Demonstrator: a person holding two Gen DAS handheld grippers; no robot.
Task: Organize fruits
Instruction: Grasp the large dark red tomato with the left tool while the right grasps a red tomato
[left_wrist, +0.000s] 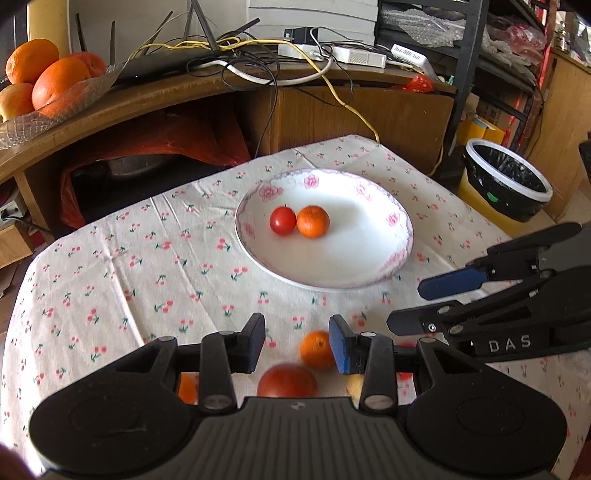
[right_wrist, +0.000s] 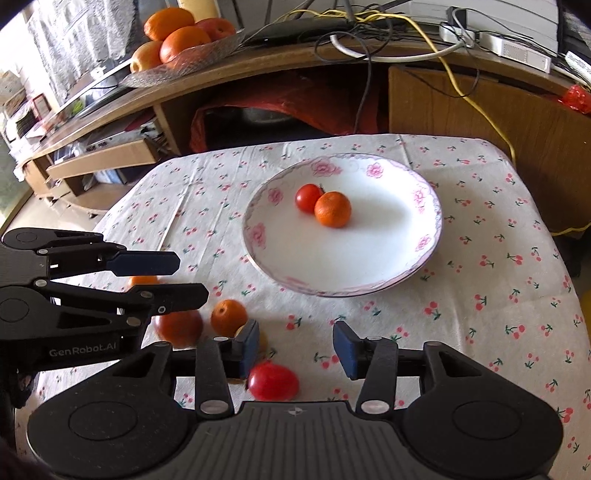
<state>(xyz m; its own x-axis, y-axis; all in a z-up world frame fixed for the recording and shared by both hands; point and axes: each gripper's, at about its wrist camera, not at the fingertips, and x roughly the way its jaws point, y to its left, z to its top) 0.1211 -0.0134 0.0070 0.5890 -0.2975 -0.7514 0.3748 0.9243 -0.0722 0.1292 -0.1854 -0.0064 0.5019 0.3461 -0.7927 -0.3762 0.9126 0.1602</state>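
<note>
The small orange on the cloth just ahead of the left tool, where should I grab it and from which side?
Grip the small orange across its widest middle, coming straight down from above with the open left tool. It is round, so any axis works, but the red fruit sits close beside it; set the fingers on the sides away from that neighbour.

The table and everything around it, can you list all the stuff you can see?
Plate: one, white with pink flowers, on the table.
Tomato and orange: one each, touching, on the plate.
Loose fruit: several, orange and red, on the cloth near the grippers.
Tablecloth: one, white with cherries.
Glass bowl: one, holding oranges, on the wooden shelf.
Bin: one, black liner, on the floor.
Cables: tangled, yellow, white, black, on the shelf.
Left gripper: open, empty.
Right gripper: open, empty.
</note>
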